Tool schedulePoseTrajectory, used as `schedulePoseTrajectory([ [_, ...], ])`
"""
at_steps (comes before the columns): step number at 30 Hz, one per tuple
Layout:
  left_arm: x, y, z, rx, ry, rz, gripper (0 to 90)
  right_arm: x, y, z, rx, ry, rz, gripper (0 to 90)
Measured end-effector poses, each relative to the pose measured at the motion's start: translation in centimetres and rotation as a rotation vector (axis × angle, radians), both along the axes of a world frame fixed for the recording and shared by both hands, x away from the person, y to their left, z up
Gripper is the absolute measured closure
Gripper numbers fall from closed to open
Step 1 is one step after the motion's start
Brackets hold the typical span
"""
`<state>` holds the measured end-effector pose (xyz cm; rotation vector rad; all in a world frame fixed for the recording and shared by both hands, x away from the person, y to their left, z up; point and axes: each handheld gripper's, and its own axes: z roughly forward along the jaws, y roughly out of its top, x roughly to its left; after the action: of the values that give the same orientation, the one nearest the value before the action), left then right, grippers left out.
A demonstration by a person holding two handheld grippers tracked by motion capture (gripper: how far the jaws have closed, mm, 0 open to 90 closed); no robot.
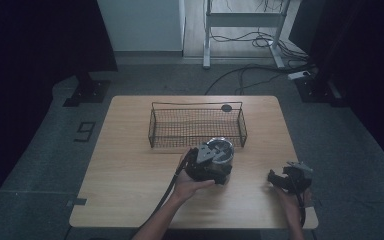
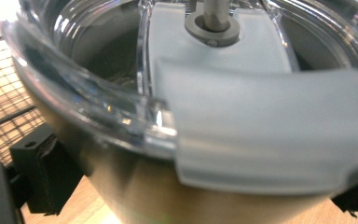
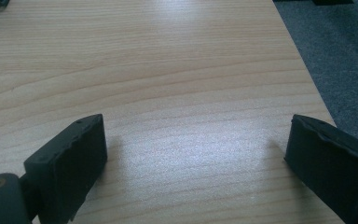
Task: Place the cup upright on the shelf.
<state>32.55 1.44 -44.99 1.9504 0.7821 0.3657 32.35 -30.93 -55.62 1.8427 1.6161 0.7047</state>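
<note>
A metal tumbler (image 1: 221,154) with a clear lid stands just in front of the wire basket (image 1: 198,105), near the table's middle. My left gripper (image 1: 211,168) is shut on the tumbler's body, held by a hand from the near side. In the left gripper view the tumbler (image 2: 121,186) sits close up, its lid with a frosted slider (image 2: 261,135), a black jaw pad (image 2: 42,172) pressed to its left side. My right gripper (image 1: 276,177) rests low at the table's right front, open. Its fingers (image 3: 70,163) stand wide apart over bare wood with nothing between them.
The wire basket has nothing inside; a small dark round object (image 1: 226,107) lies by its back right corner. The wooden table (image 1: 130,165) ends close to the right gripper, with grey carpet (image 3: 335,56) beyond. Cables and desk legs stand on the floor behind.
</note>
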Motion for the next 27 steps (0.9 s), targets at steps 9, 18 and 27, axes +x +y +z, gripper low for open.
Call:
schedulePoseTrajectory([
  [9, 0.2, 2.1, 1.3, 0.005, -0.018, 0.030, 3.8, 0.0, 0.0, 0.0, -0.001, -0.001, 0.000, 5.4],
  [18, 0.8, 3.9, 2.2, -0.007, -0.016, 0.057, 3.8, 0.0, 0.0, 0.0, -0.003, -0.002, 0.002, 5.6],
  [27, 1.3, 4.9, 2.6, -0.007, -0.020, 0.081, 3.8, 0.0, 0.0, 0.0, -0.002, -0.002, 0.001, 5.7],
])
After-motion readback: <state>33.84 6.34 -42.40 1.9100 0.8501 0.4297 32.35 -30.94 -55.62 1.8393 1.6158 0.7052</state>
